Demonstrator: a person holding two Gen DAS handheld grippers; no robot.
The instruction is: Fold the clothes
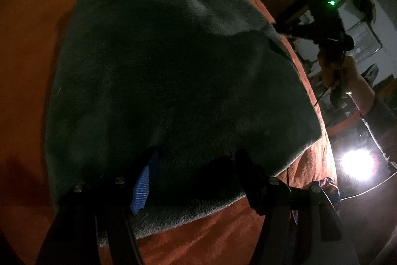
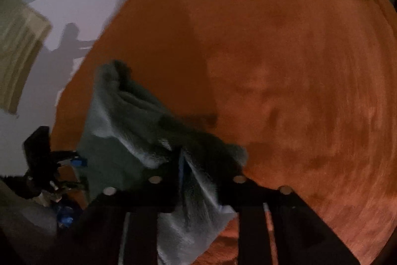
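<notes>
Fleece [image 1: 173, 71] spread on orange cover [image 1: 32, 46], long axis near-to-far. Left gripper [image 1: 196, 178] wide, over near hem. Right gripper [image 2: 196, 180] seemingly pinches lifted corner; blurred.

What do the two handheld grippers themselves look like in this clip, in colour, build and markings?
Both are black, two-fingered tools. The left gripper has dark flat finger bars with round silver screw heads and a blue ridged pad on one finger. The right gripper matches: black bars, pale round screw heads, a strip of blue at one finger's inner face. No sleeves or cables are clearly visible.
</notes>
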